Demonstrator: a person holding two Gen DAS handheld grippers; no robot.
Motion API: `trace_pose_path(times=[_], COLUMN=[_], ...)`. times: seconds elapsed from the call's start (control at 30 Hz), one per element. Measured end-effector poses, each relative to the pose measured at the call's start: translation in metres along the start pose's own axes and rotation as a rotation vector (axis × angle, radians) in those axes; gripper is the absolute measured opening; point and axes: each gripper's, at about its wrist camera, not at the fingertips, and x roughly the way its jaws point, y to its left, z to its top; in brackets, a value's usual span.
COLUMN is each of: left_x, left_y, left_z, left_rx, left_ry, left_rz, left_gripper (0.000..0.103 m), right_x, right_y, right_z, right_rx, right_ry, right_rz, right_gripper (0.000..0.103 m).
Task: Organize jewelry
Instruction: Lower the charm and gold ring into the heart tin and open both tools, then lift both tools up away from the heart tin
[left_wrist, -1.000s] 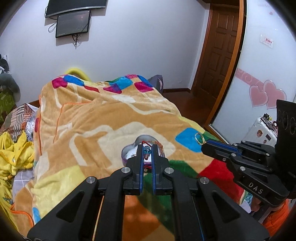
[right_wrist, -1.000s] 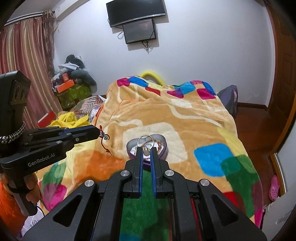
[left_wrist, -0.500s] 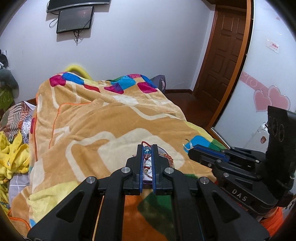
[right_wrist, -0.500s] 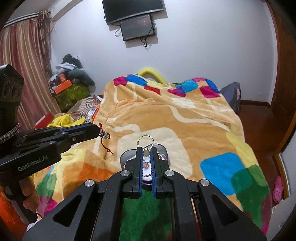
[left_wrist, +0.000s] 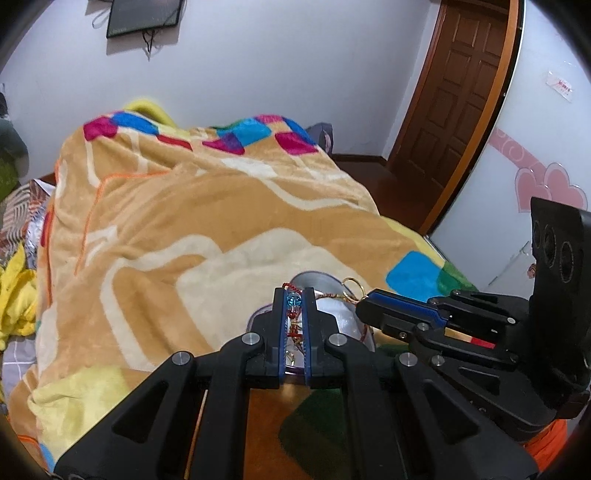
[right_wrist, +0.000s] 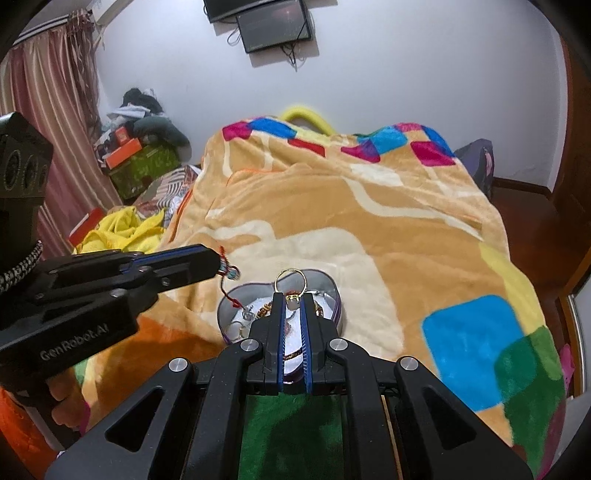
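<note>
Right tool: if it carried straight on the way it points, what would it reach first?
Probably the heart-shaped tin just beyond the right tool, which holds a gold ring. Depth is unclear; it may pass over onto the blanket.

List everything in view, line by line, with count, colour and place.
heart-shaped tin: one, silver, on the blanket, jewelry inside
red cord bracelet: one, red with a blue bead, in the left tongs, dangling over the tin
gold ring: one, gold, in the right tongs above the tin
blanket: one, tan with coloured squares, covering the bed
screens: two, black, on the wall
door: one, brown wood, far right
yellow cloth: one, left of the bed
curtain: one, red striped, left wall
left tongs: black, shut on the bracelet
right tongs: black, shut on the ring
</note>
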Motion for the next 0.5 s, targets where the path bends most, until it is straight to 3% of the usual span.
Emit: trace_pose_path(times=[0.2,0.5], left_x=[0.013,-0.004], left_y=[-0.001,-0.006], left_z=[-0.004,-0.004], left_rx=[0.006,0.020], left_ry=[0.040,0.024], left_rz=[-0.022,-0.013], left_gripper=[0.005,0.010], right_x=[0.006,0.004], right_y=[-0.001,-0.005], right_z=[-0.002,0.000], right_rx=[-0.014,0.011], right_ry=[0.028,0.057], right_rz=[-0.015,-0.018], right_gripper=[0.007,0.012])
